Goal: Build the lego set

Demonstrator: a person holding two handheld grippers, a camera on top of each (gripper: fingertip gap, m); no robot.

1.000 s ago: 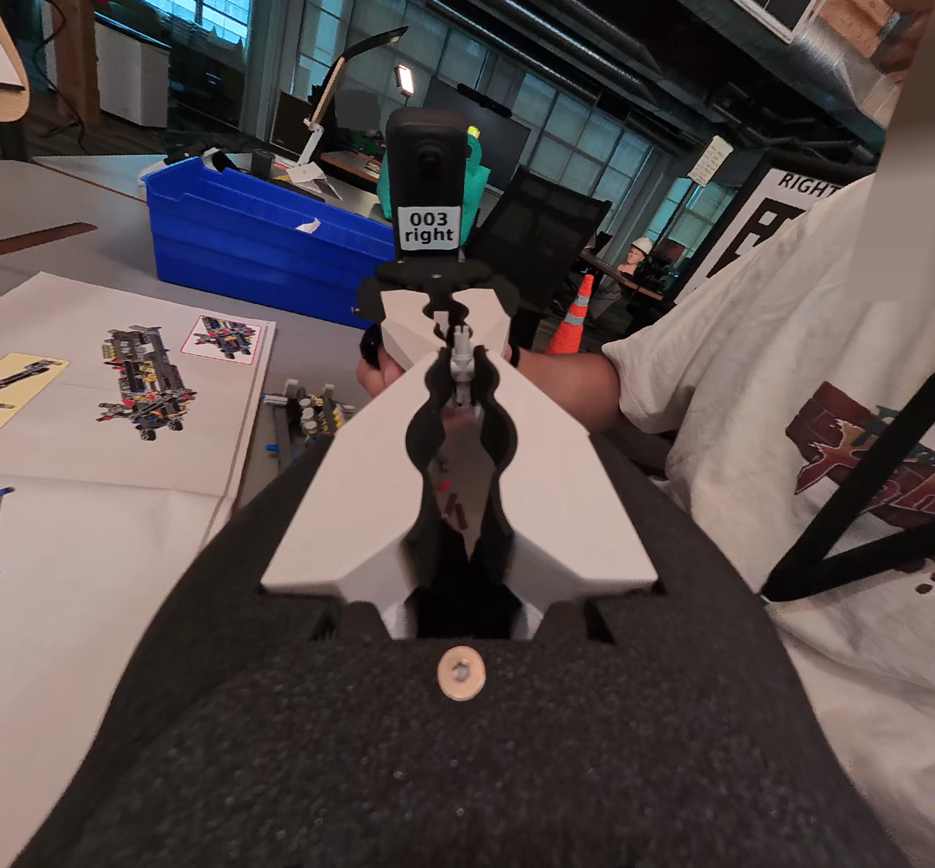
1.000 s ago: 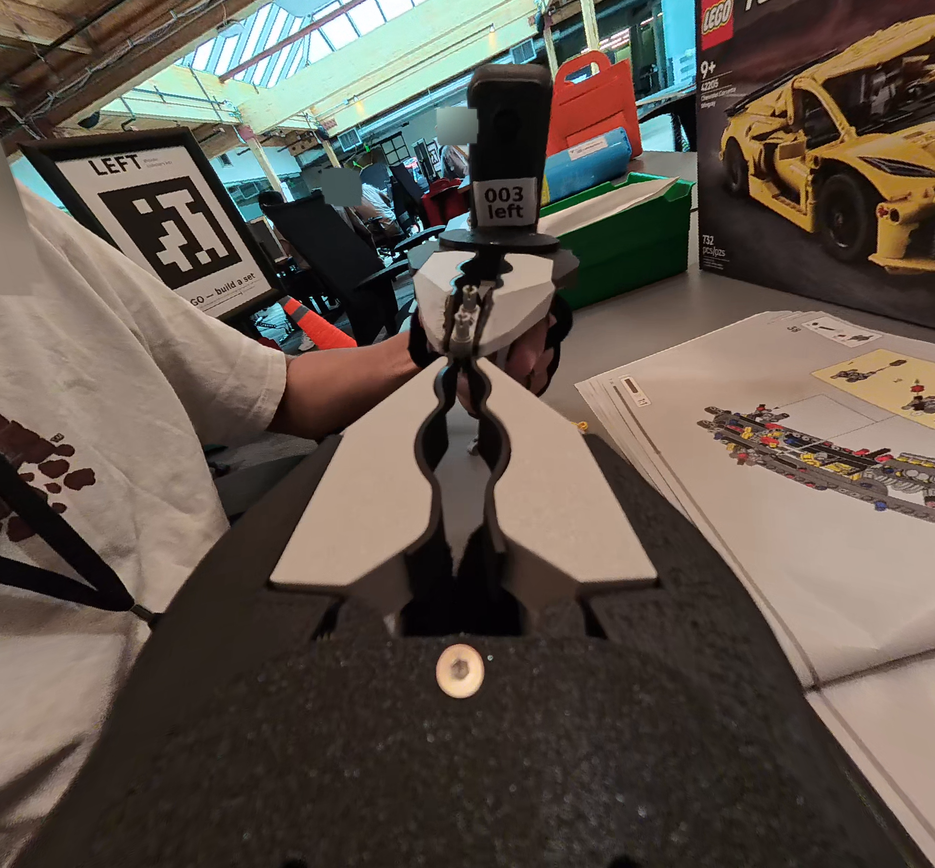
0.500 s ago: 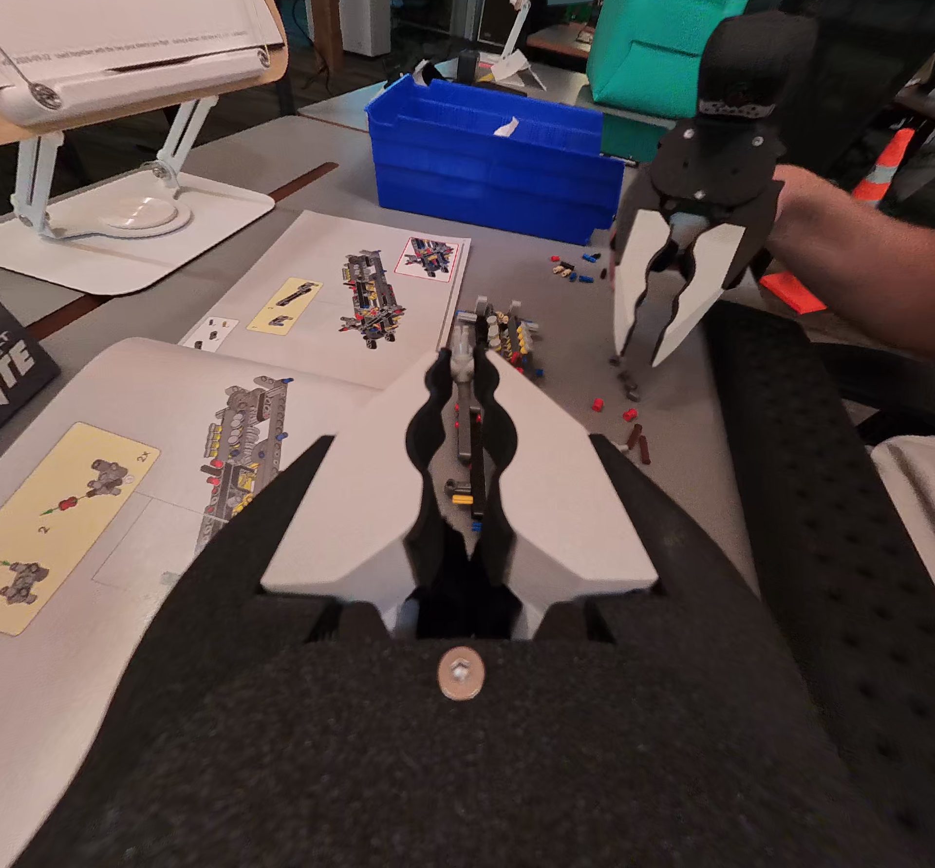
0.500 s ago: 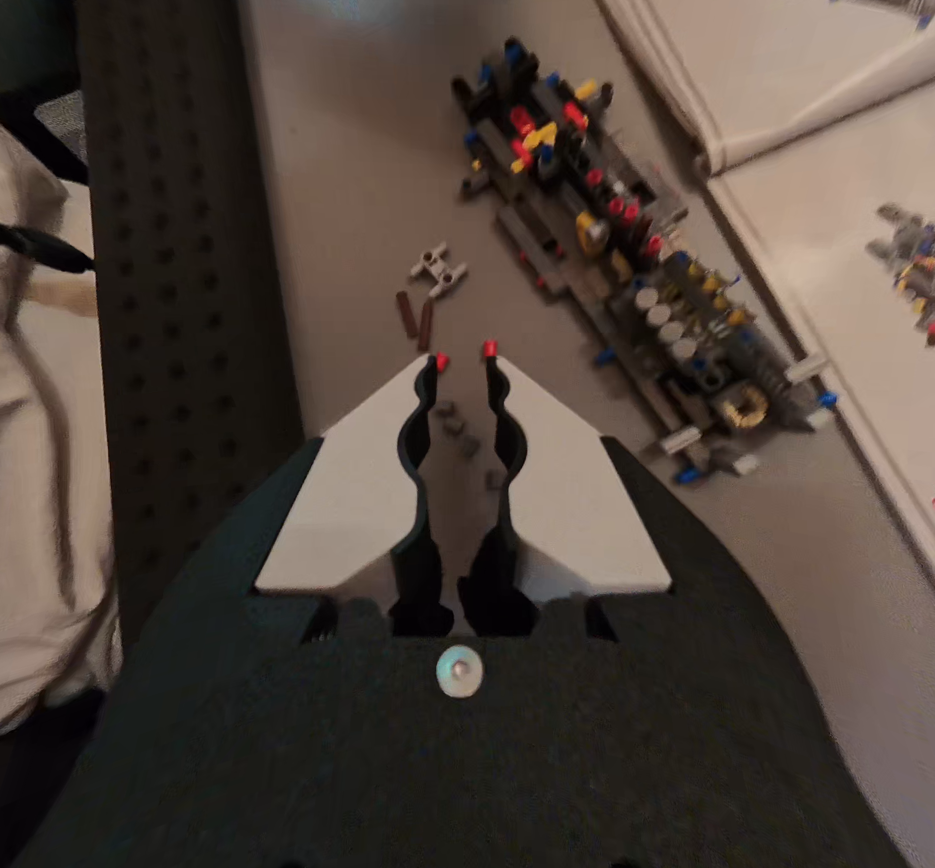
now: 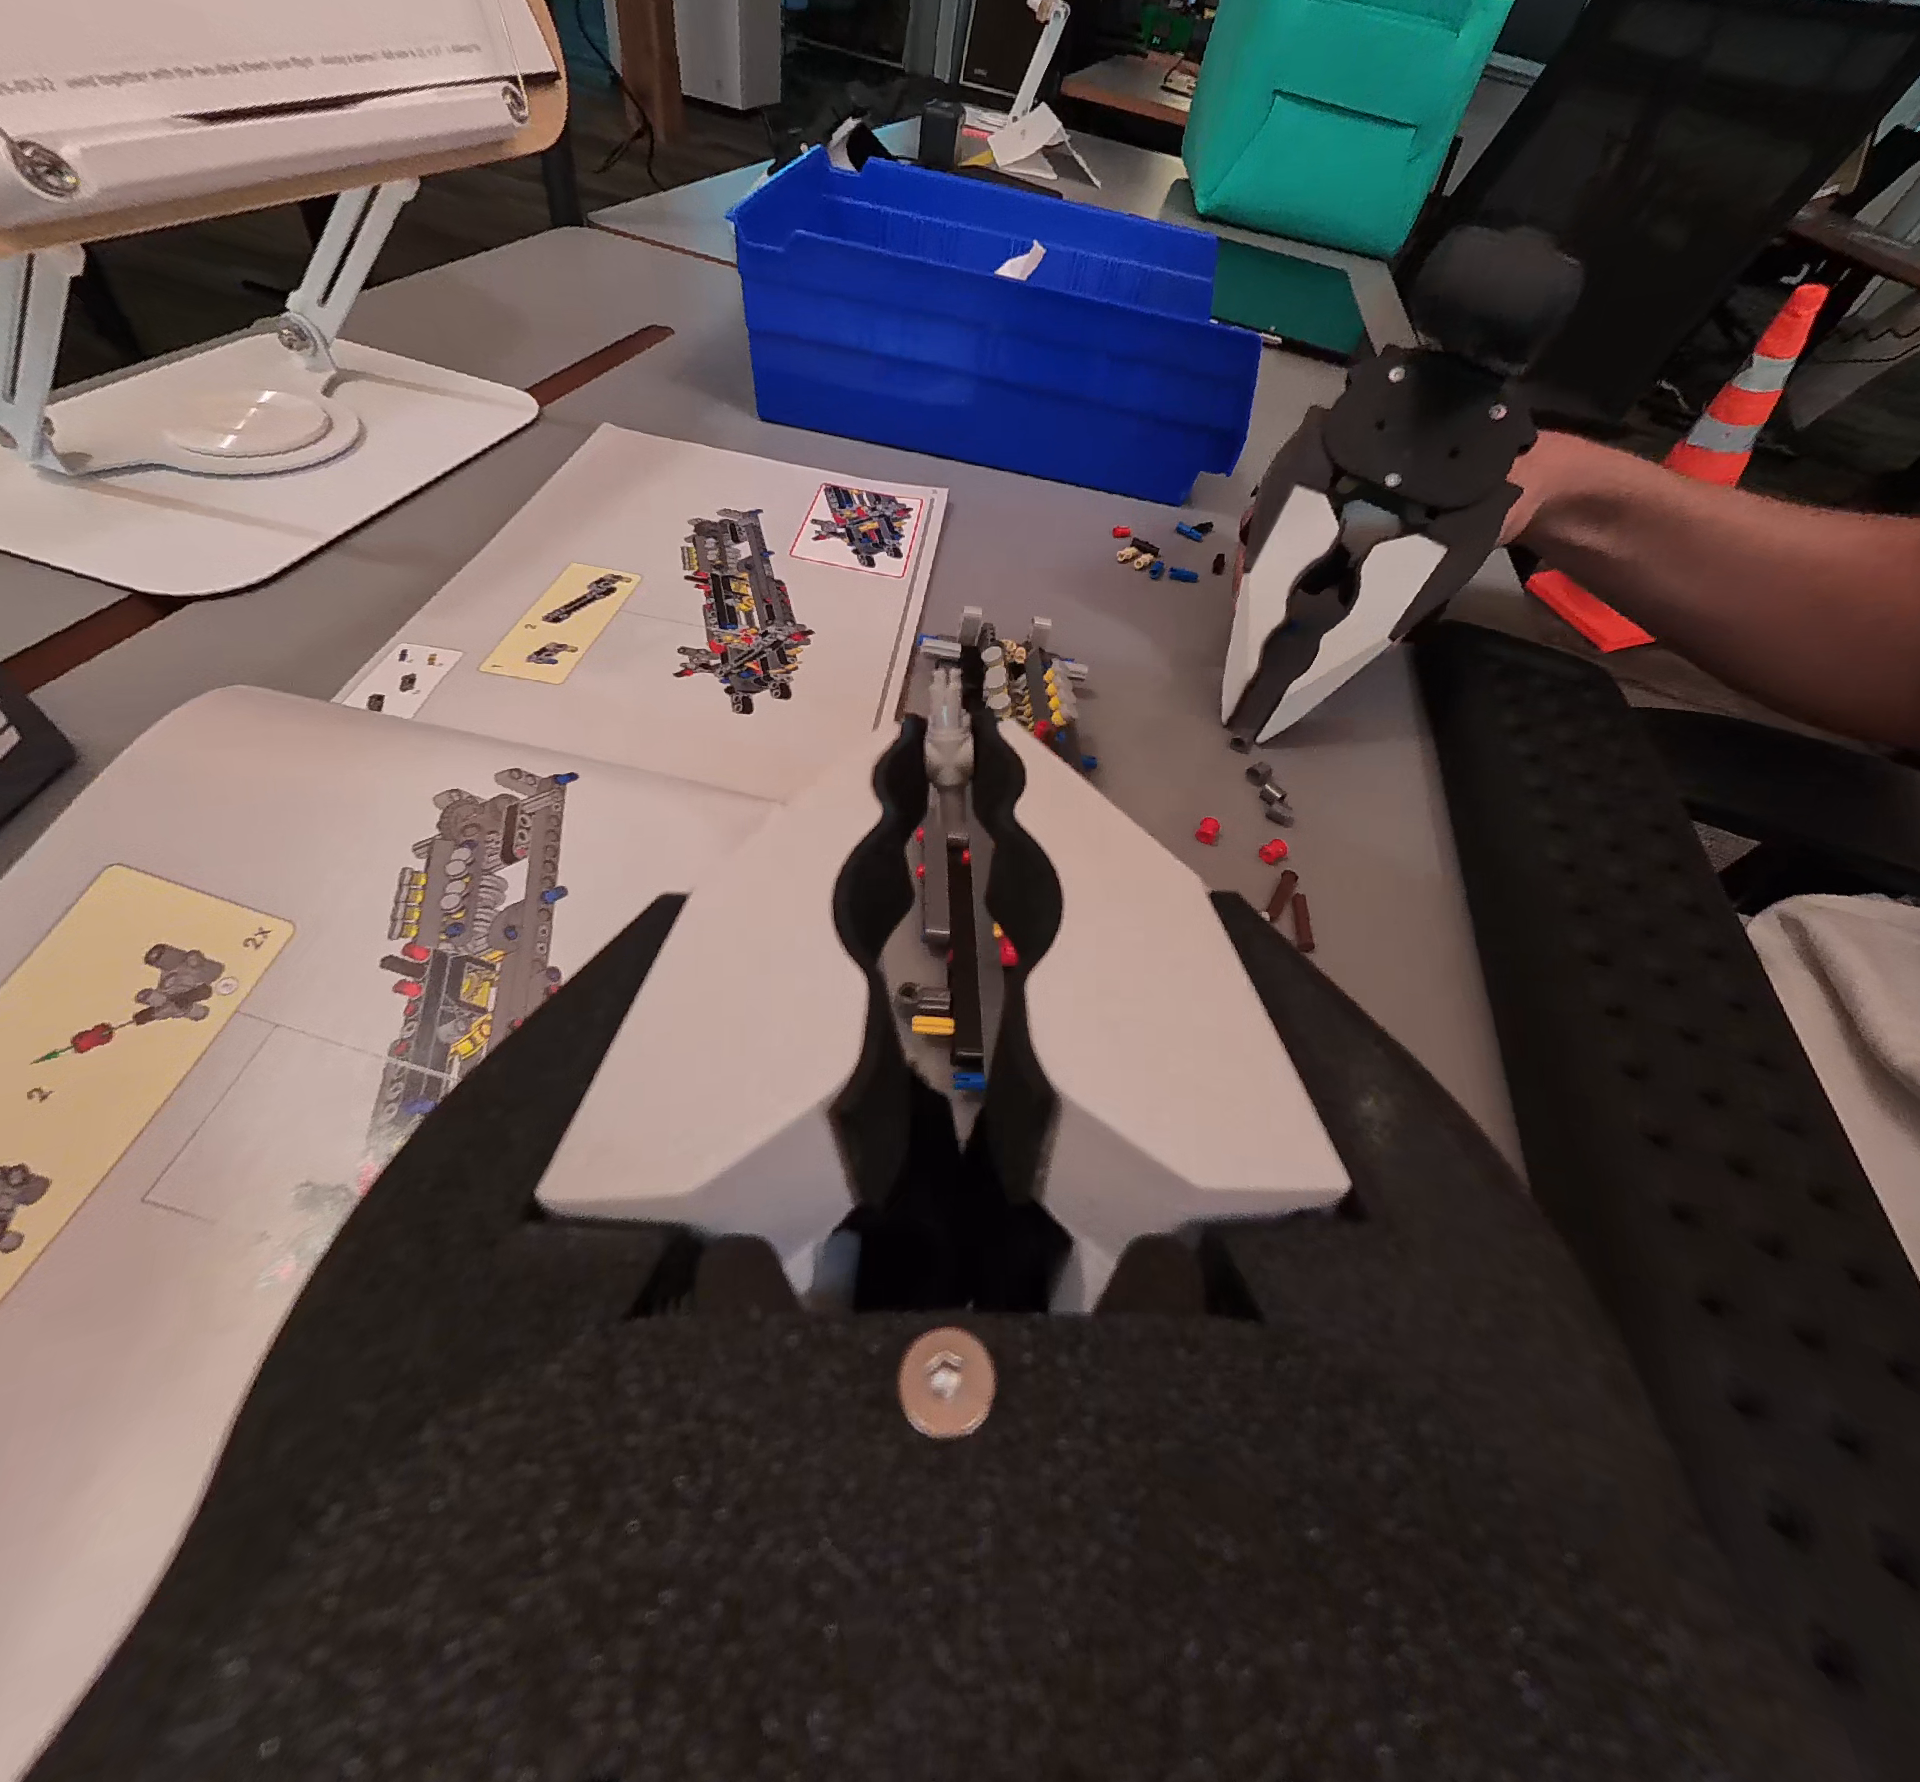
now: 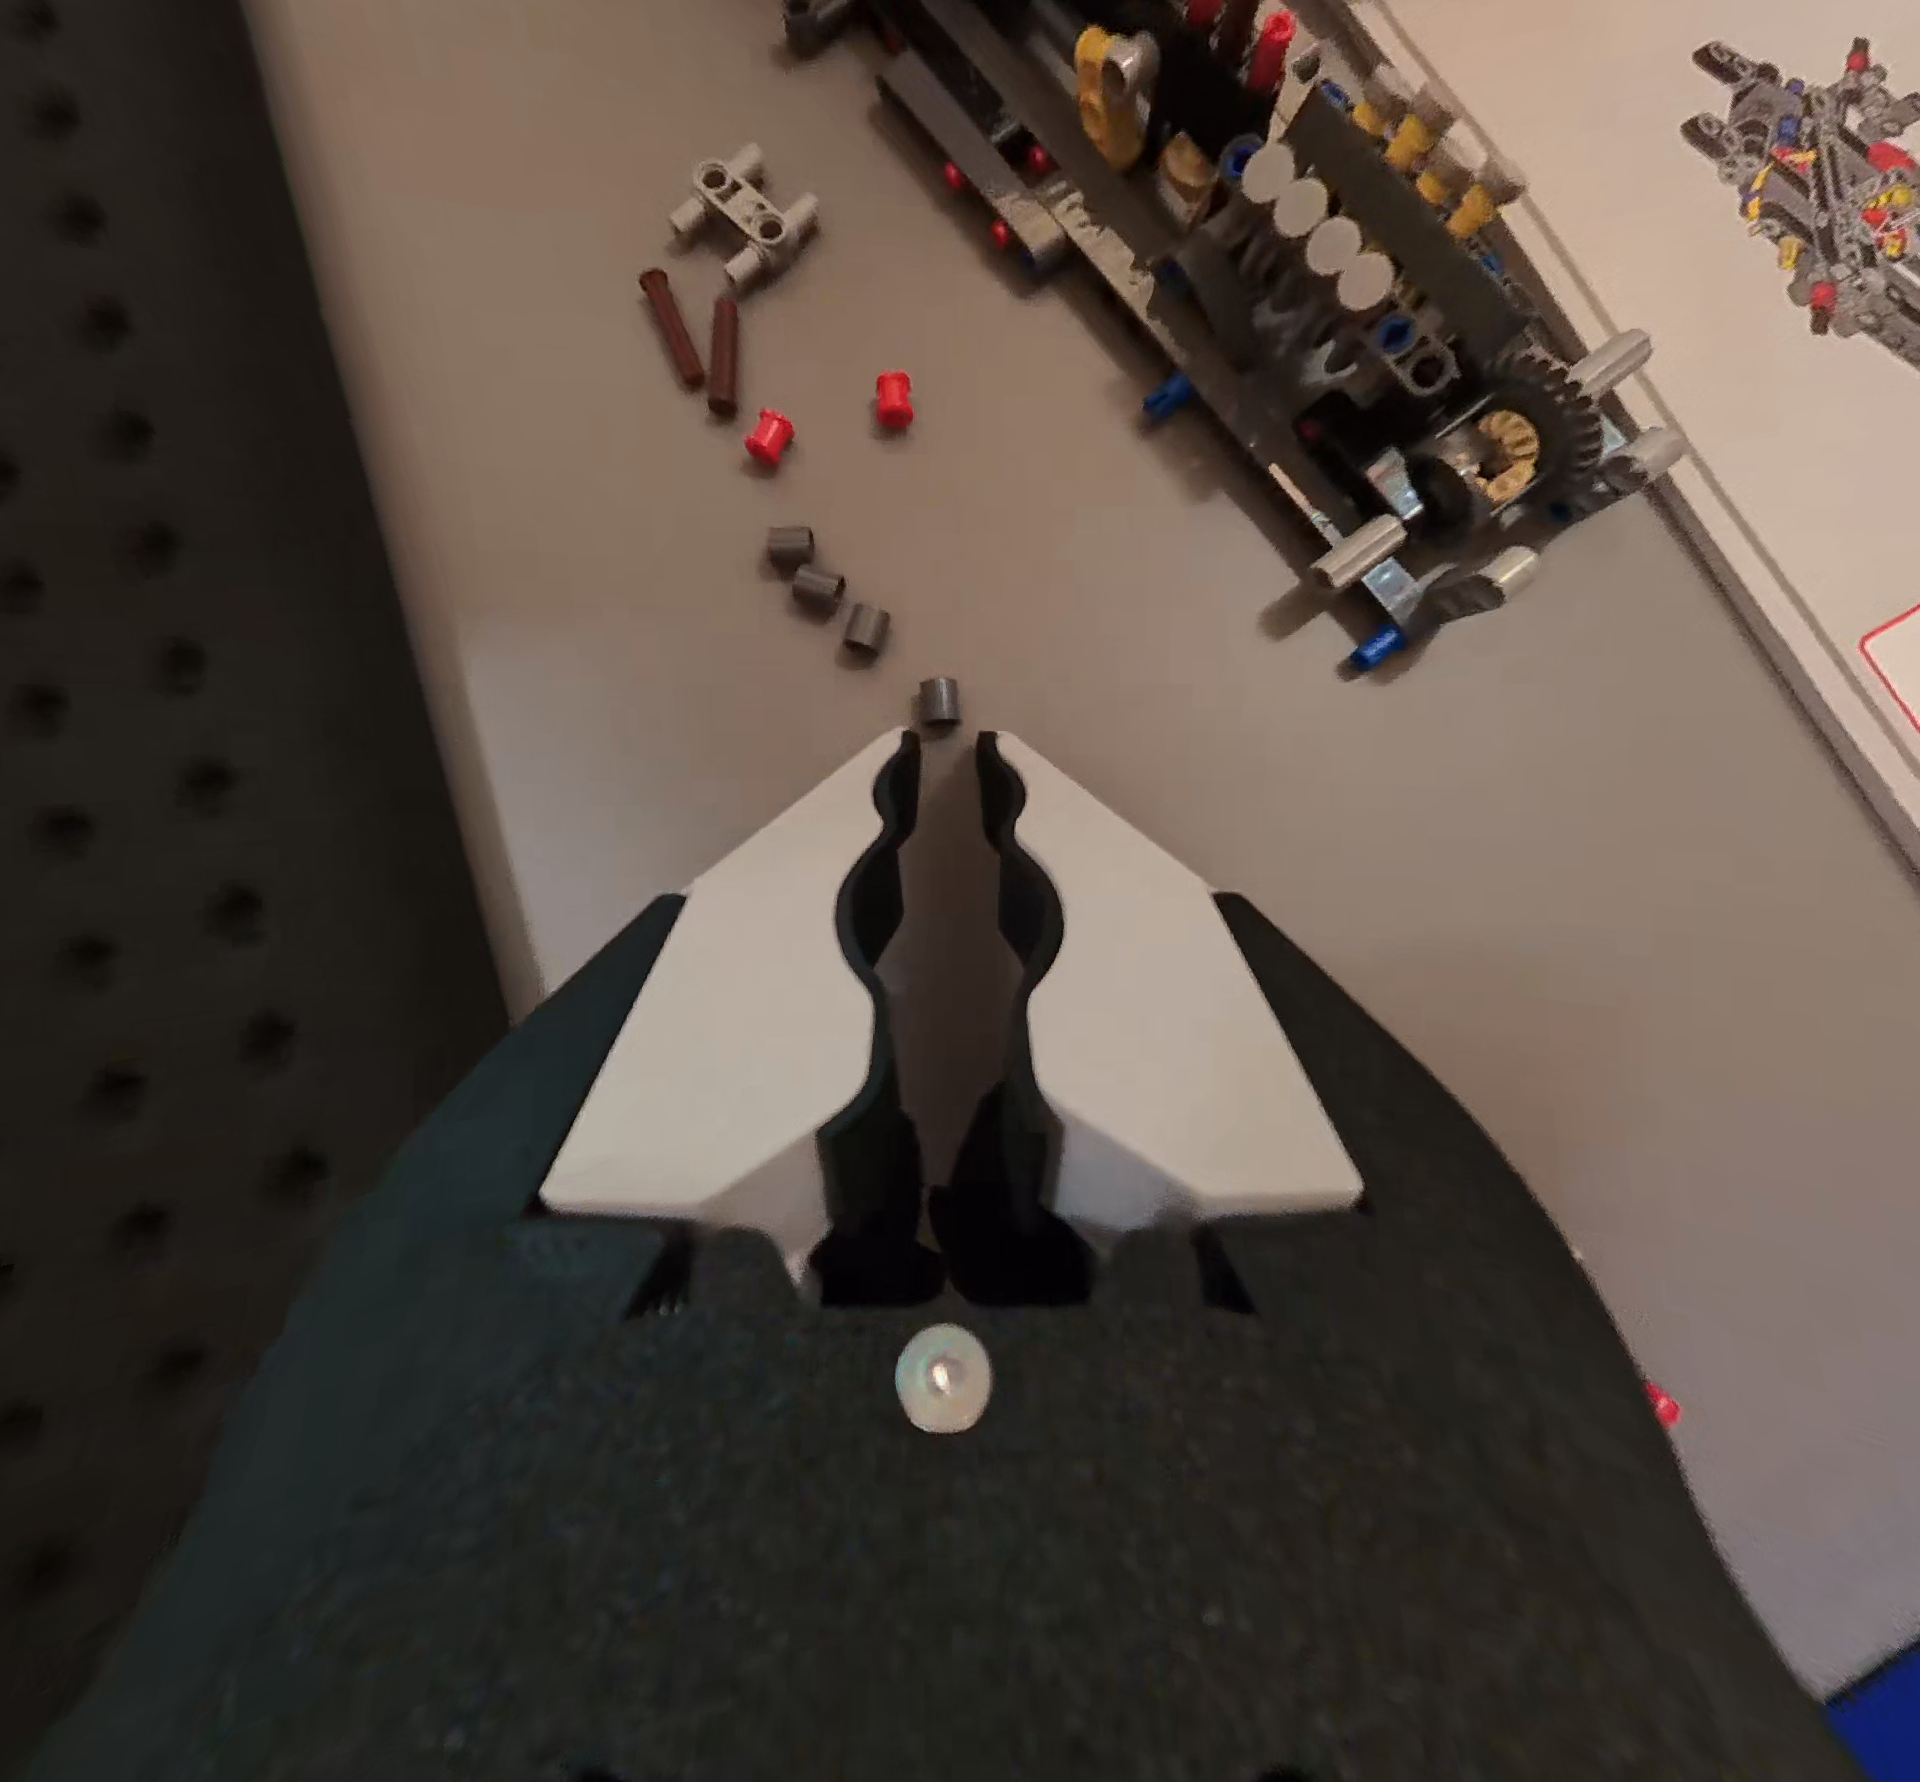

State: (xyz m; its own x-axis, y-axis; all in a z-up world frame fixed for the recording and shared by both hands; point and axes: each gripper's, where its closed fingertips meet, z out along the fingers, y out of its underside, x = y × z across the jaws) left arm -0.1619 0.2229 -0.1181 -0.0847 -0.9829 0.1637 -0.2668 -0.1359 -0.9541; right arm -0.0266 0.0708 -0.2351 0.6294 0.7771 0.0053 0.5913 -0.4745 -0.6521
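A: Left gripper (image 5: pixel 951 745)?
B: Pinching a light grey connector piece (image 5: pixel 948 745), above the lego chassis (image 6: pixel 1299 278).
A: Right gripper (image 6: pixel 945 740)?
B: Fingers slightly spread, nothing between them; a dark grey bush (image 6: pixel 938 699) lies just ahead, near the chassis.
A: Blue bin (image 5: pixel 987 350)?
B: Beyond the chassis; only a white scrap (image 5: pixel 1020 258) shows in it.

Long grey-black lego chassis (image 6: pixel 1226 205) flat on table (gear end nearest booklet), loose grey bushes (image 6: pixel 821 589) beside it

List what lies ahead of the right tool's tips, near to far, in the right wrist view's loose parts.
Right tool → lone grey bush → row of three grey bushes → two red bushes → two brown axles → light grey connector.
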